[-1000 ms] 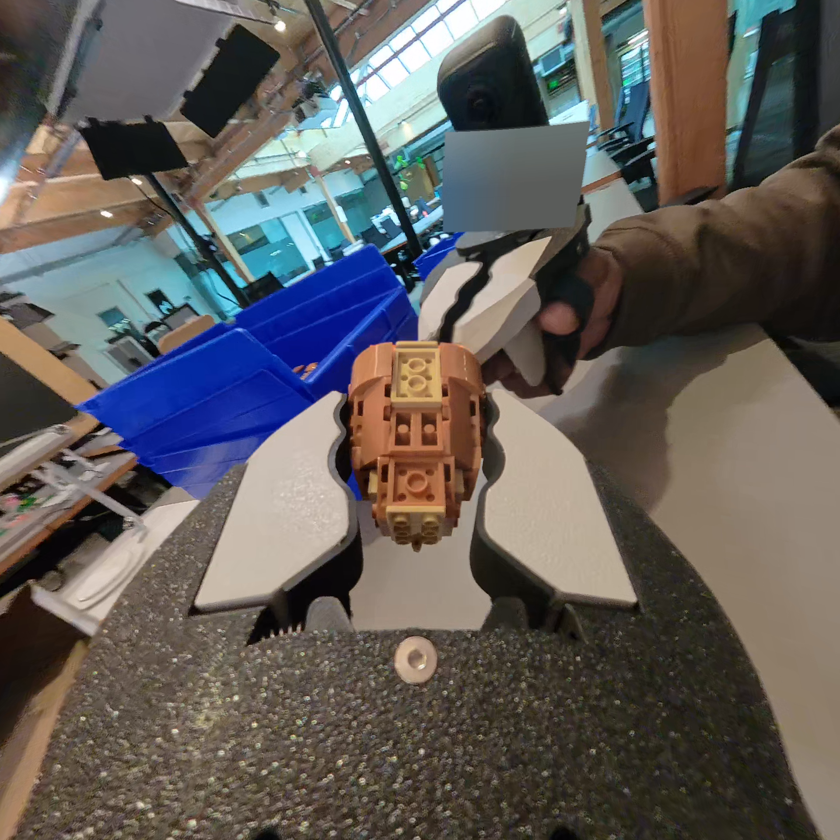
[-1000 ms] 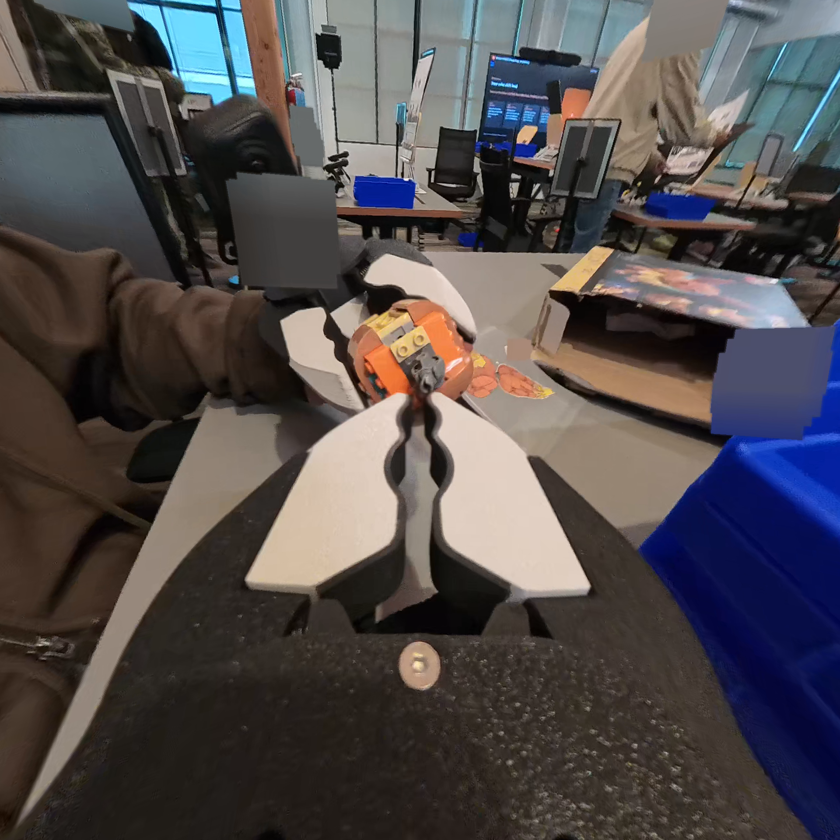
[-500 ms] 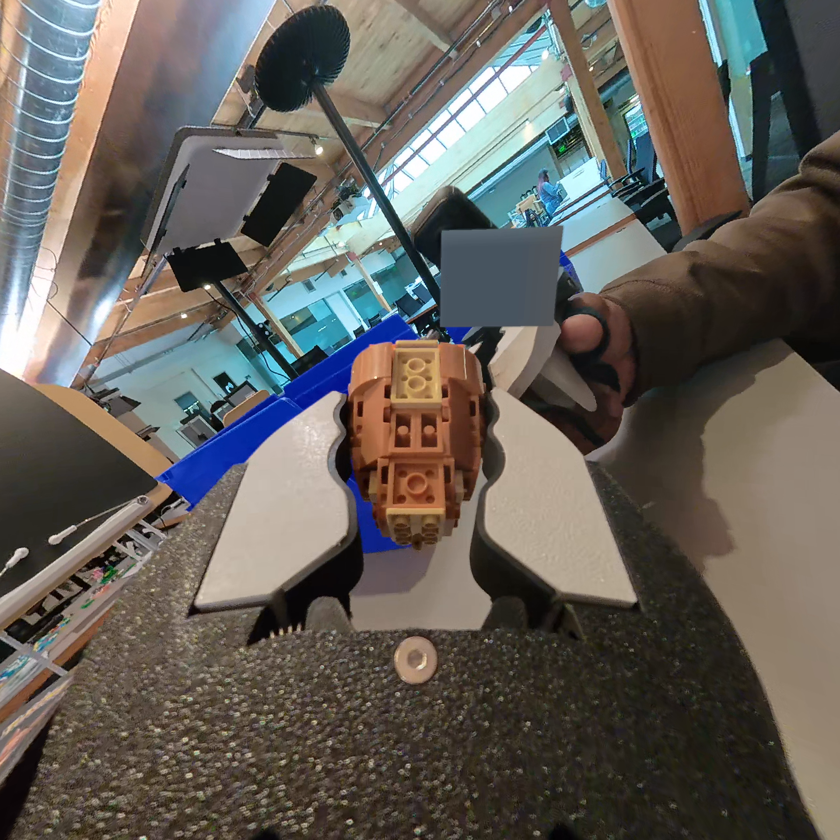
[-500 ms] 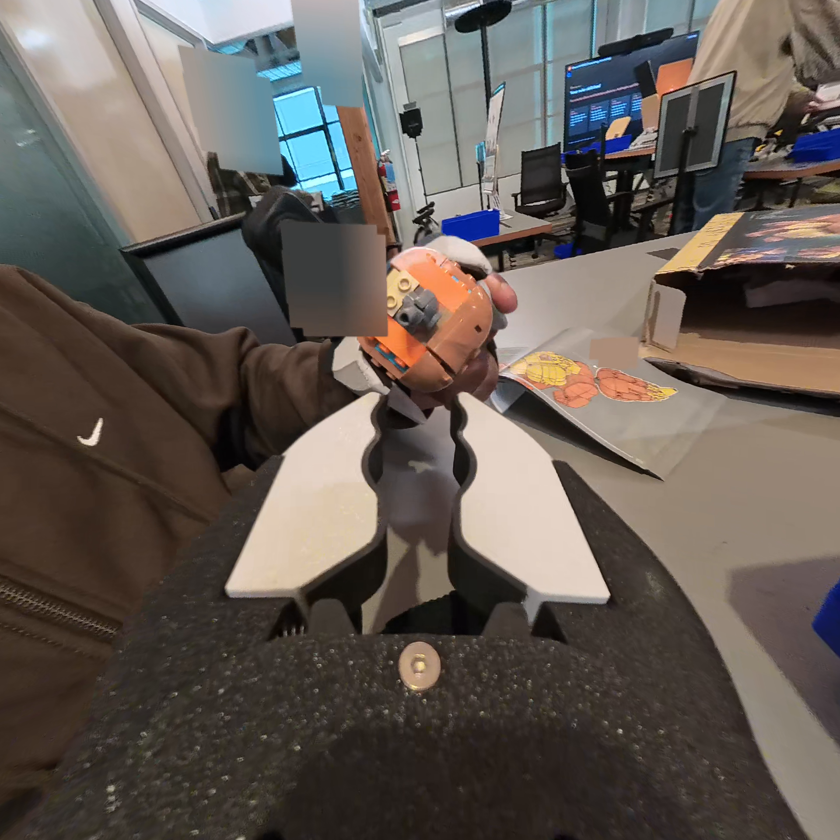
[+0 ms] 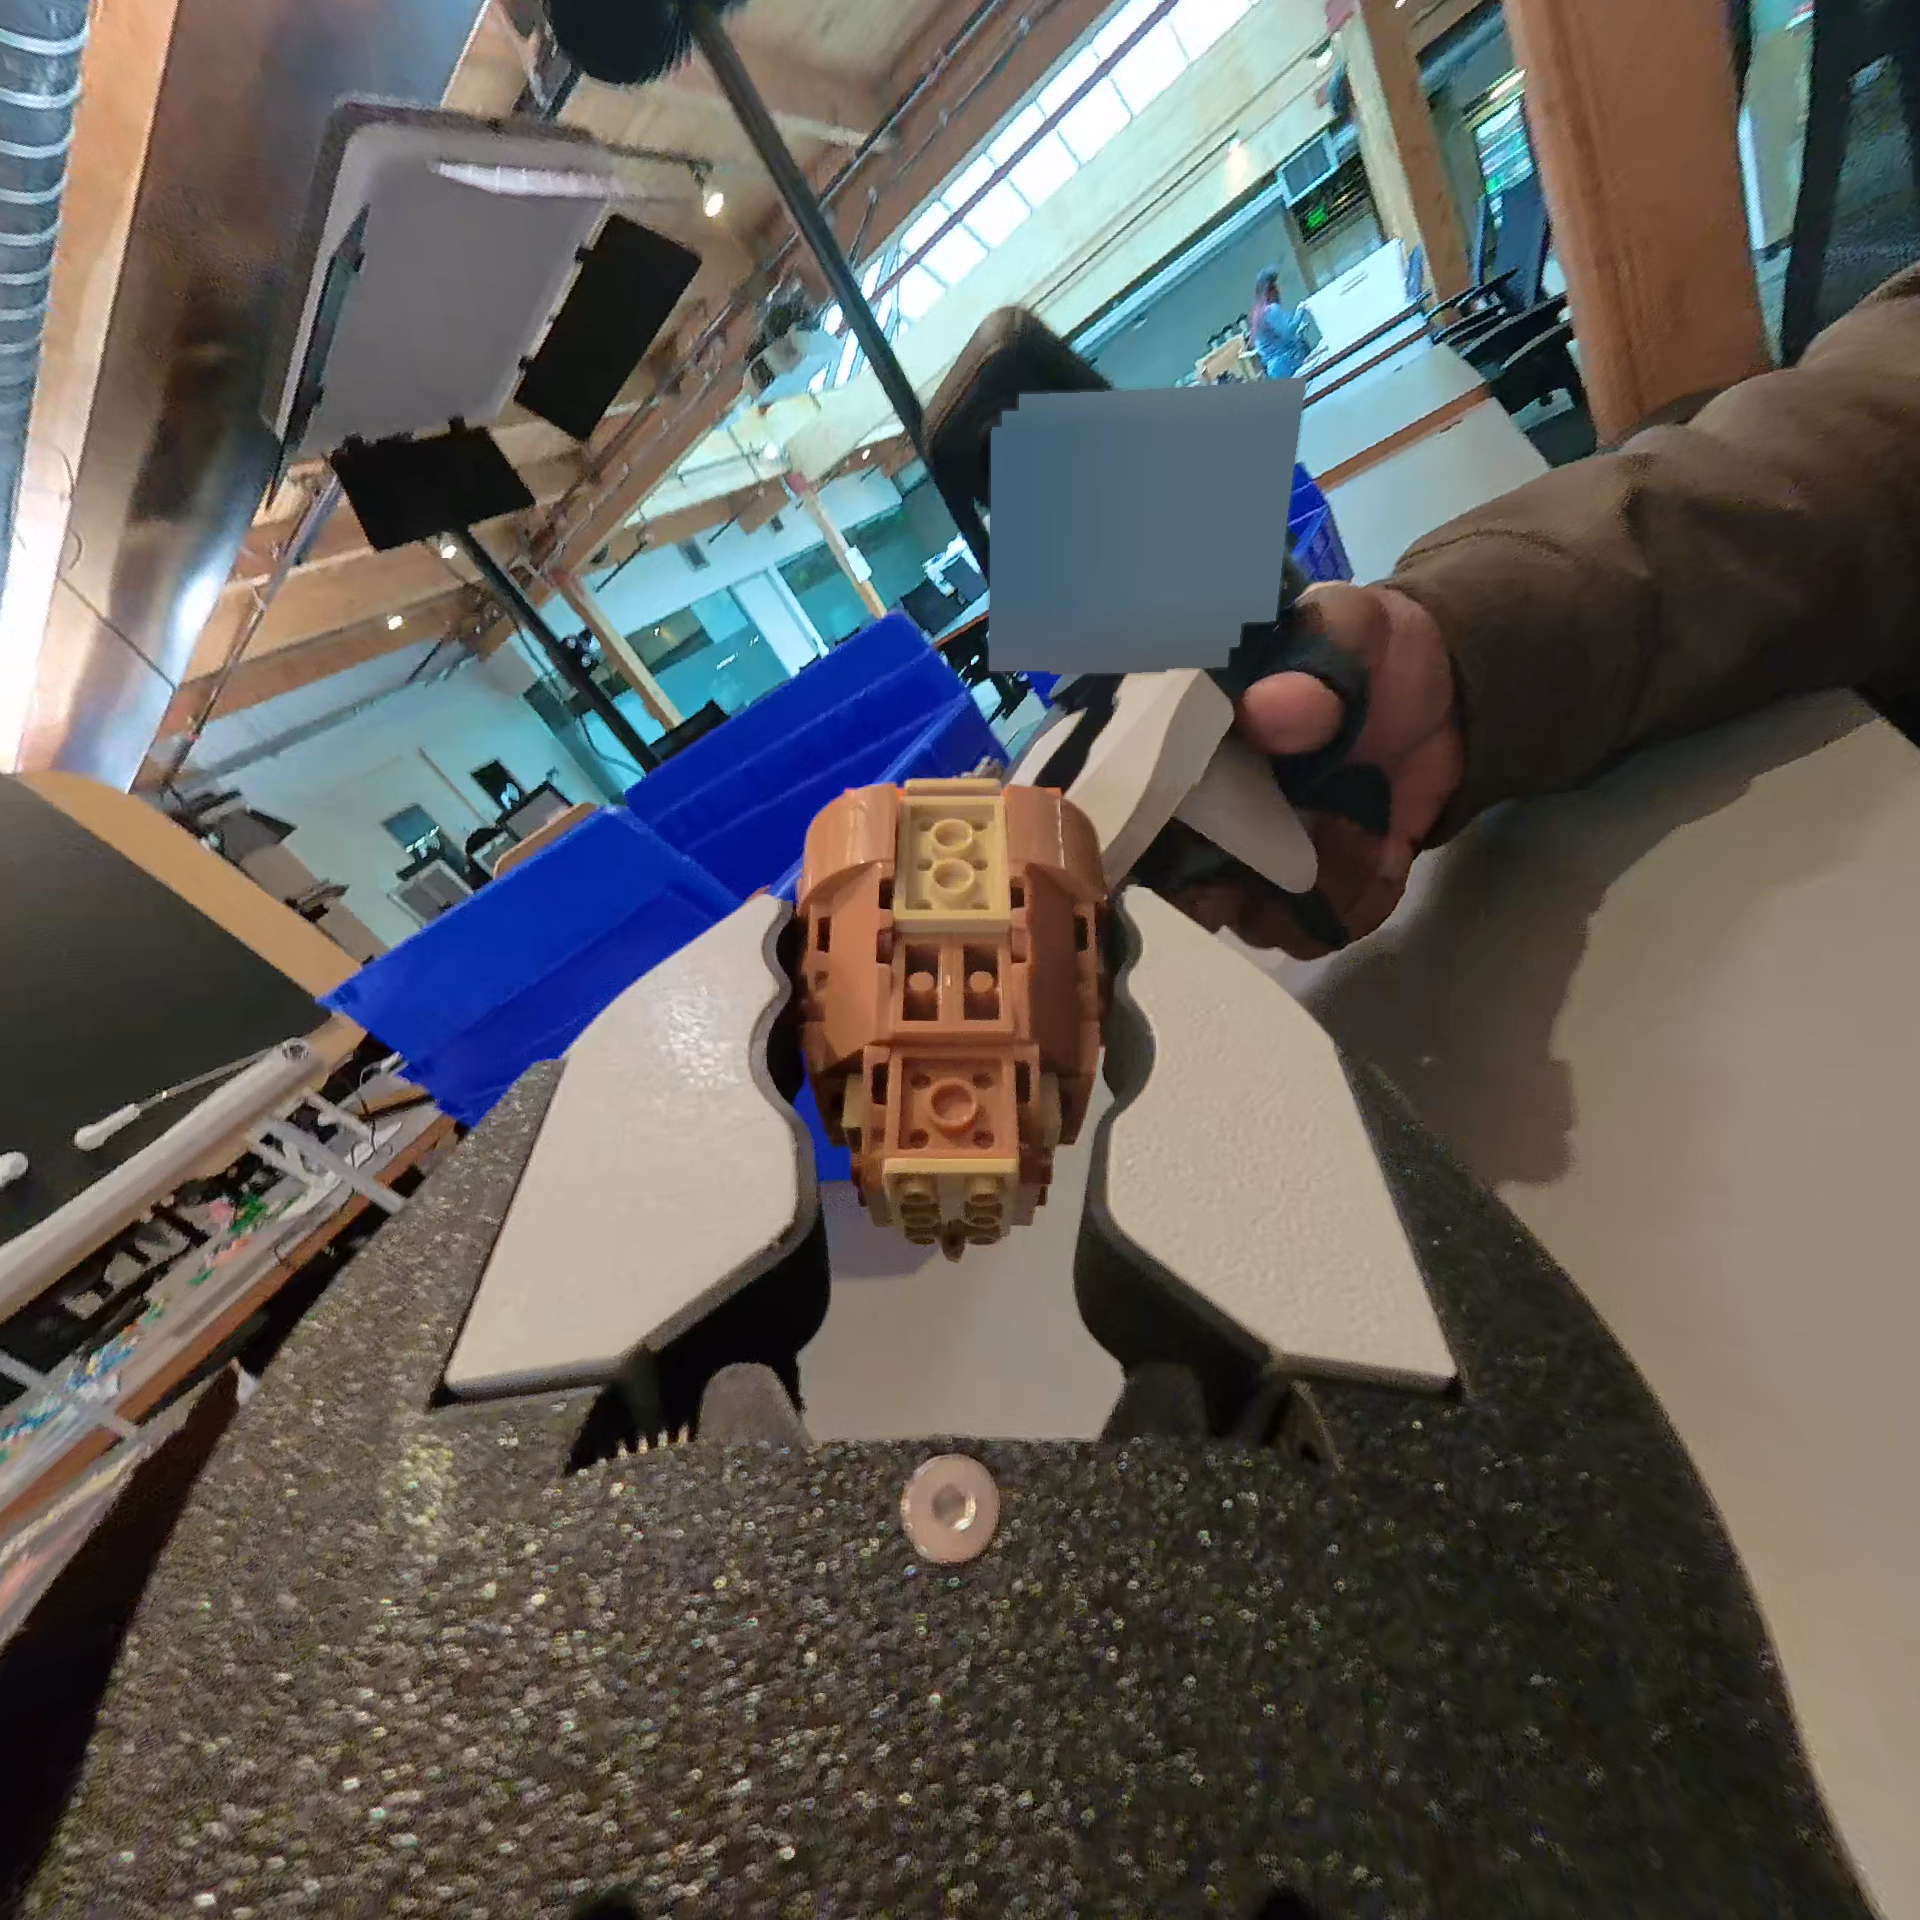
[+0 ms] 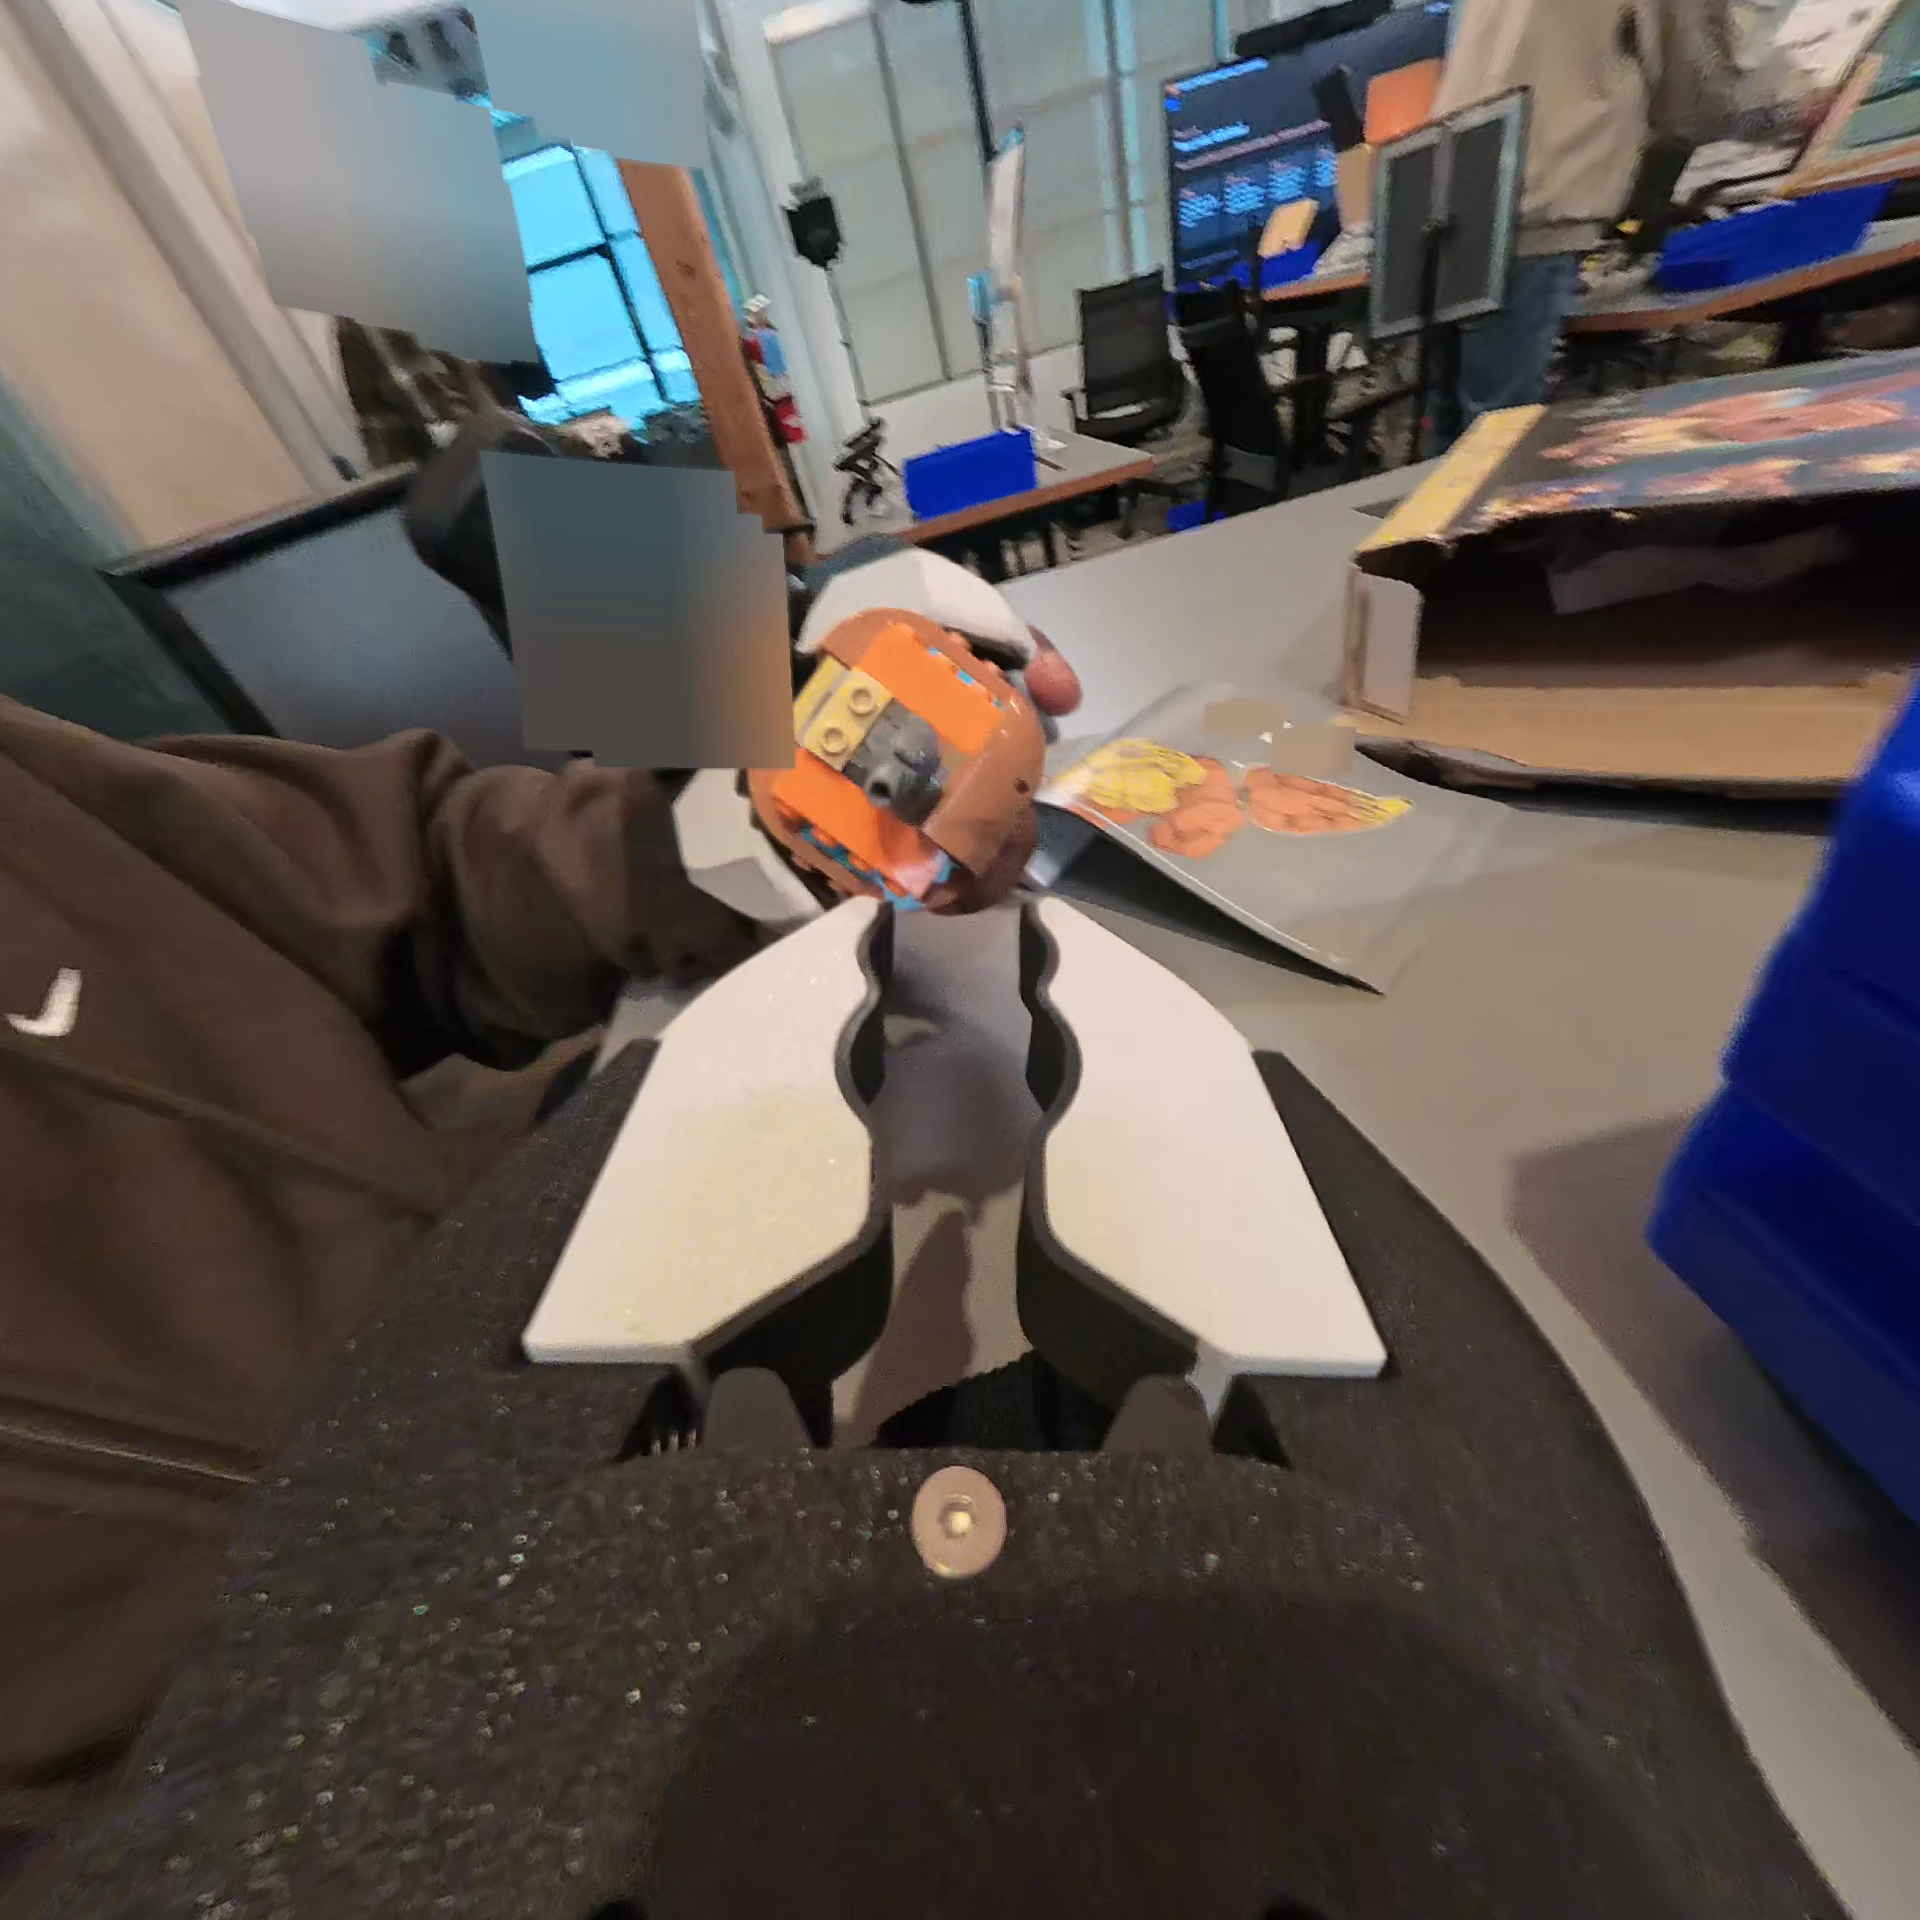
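Note:
My left gripper [image 5: 951,920] is shut on a rounded brown and tan brick model [image 5: 951,997], held off the grey table [image 5: 1683,1039]. In the right wrist view the same model [image 6: 894,758] shows its orange face with a grey peg, between the left gripper's white fingers [image 6: 925,597]. My right gripper [image 6: 951,914] is open a little and empty, its tips just below the model and not touching it. It also shows in the left wrist view [image 5: 1174,800], held by a hand just behind the model.
Blue bins stand beyond the model [image 5: 582,956] and at my right [image 6: 1829,1091]. An open cardboard box [image 6: 1621,665] and a picture booklet [image 6: 1247,831] lie on the table [image 6: 1558,1039]. A person [image 6: 1538,125] stands at far desks. The tips of both grippers are at nearly the same place.
My right gripper opened slightly and drew back from the model's grey peg. The left gripper turned and lifted the model, keeping its hold.

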A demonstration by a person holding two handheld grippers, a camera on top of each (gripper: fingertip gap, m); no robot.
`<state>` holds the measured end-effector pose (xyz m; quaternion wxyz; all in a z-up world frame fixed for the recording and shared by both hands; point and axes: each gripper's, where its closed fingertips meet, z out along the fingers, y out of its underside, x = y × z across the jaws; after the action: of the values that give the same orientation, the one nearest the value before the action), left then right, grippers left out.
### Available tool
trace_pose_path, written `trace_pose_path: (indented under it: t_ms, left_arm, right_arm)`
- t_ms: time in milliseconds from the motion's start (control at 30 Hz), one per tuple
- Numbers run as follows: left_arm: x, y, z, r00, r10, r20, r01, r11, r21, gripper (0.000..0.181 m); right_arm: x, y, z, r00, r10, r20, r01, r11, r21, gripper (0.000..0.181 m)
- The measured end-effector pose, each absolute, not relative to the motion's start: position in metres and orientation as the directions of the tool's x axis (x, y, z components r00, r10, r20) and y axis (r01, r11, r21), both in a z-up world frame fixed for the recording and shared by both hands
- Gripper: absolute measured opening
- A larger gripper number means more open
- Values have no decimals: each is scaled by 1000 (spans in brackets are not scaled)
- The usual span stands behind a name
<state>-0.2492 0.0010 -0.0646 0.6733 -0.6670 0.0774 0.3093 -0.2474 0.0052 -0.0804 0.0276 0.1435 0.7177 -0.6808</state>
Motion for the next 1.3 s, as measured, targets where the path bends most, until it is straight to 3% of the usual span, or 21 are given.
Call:
trace_pose_path:
  t_ms: [133, 300, 433, 567, 800, 900, 1133, 1233, 1300]
  left_arm:
    - [-259, -1, -69, 792, 342, -505, -495, -123, -860, 56]
    - [-264, -3, -70, 794, 358, -491, -474, -142, -869, 56]
    - [-262, 1, -74, 792, 344, -504, -480, -159, -863, 56]
    - [-259, 5, -78, 792, 325, -517, -485, -180, -856, 56]
    - [-256, 7, -80, 790, 309, -530, -493, -194, -848, 56]
    - [-256, 8, -82, 795, 302, -525, -487, -197, -851, 56]
    - [-254, 11, -85, 800, 290, -526, -487, -200, -850, 56]
    - [-254, 11, -85, 801, 288, -525, -486, -198, -851, 56]
    - [-253, 11, -85, 805, 287, -520, -483, -195, -854, 56]
  right_arm:
    - [-263, 29, -93, -943, 300, -146, 189, 121, -974, 23]
    - [-278, 85, -91, -874, 458, -160, 229, 100, -968, 23]
    - [-274, 140, -86, -737, 671, -76, 213, 124, -969, 22]
    - [-258, 189, -92, -575, 813, 91, 243, 276, -930, 20]
    - [-220, 203, -157, -626, 767, 143, 446, 502, -741, 27]
    - [-216, 204, -170, -648, 750, 133, 451, 519, -726, 36]
    - [-222, 210, -190, -658, 742, 123, 482, 542, -689, 36]
    - [-227, 214, -196, -634, 760, 141, 498, 542, -677, 33]
    - [-230, 217, -197, -625, 762, 170, 495, 555, -668, 20]
